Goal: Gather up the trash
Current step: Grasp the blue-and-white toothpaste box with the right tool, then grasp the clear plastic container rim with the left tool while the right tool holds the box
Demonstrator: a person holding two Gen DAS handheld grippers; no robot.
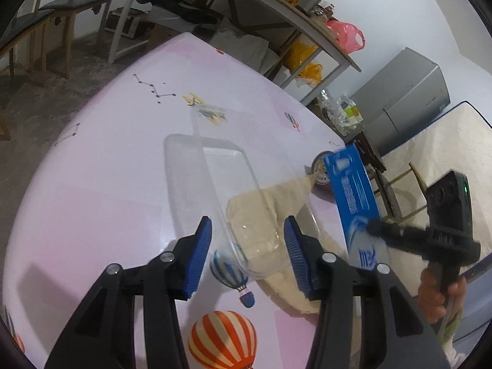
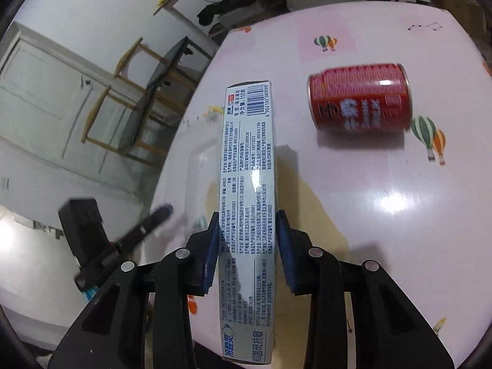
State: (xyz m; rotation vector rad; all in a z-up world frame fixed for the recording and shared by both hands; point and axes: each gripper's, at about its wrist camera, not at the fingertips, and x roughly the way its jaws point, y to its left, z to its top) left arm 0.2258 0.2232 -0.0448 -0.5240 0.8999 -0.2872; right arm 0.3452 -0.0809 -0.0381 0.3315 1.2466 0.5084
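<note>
A clear plastic container (image 1: pixel 196 184) lies on the pink tablecloth, partly over a beige paper napkin (image 1: pixel 295 292). My left gripper (image 1: pixel 247 246) stands open astride its near long wall, and neither pad presses on it. My right gripper (image 2: pixel 247 246) is shut on a long toothpaste box (image 2: pixel 249 166). In the left wrist view the blue box (image 1: pixel 353 190) is raised at the right with the right gripper (image 1: pixel 373 226) on its lower end. A red drink can (image 2: pixel 358 98) lies on its side on the table beyond the box. From the left wrist, the can (image 1: pixel 319 169) is partly hidden behind it.
The table's edge (image 2: pixel 184 141) runs close on the left in the right wrist view, with wooden chairs (image 2: pixel 144 98) beyond it. A shelf with bags (image 1: pixel 307 46), a grey cabinet (image 1: pixel 409 98) and a mattress (image 1: pixel 446 153) stand past the table's far right side.
</note>
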